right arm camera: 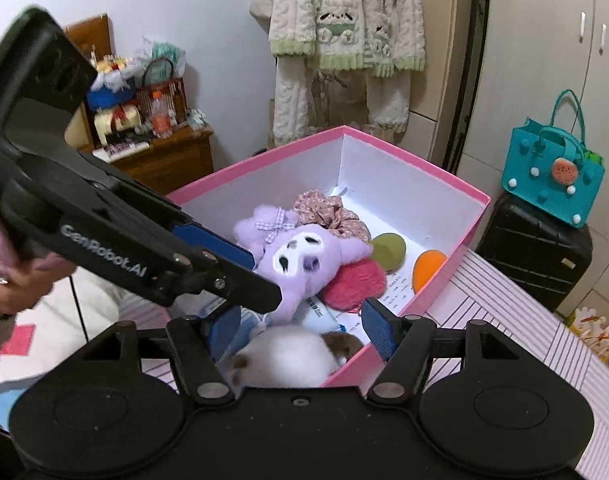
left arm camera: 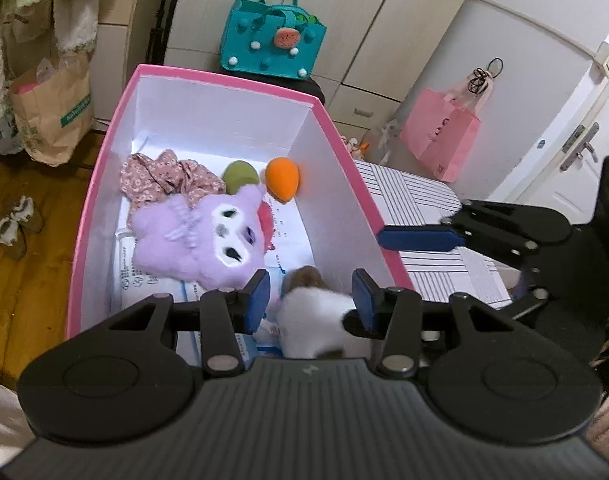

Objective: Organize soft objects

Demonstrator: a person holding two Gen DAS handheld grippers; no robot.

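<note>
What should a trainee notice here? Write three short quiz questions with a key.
1. True or false: the orange sponge lies outside the pink box.
2. What sits between the left claw fingers? A) white-and-brown plush B) yellow duck C) blue towel
3. Fill in: the purple plush wears a checked ____.

Key: 1 false; 2 A; 3 bow.
</note>
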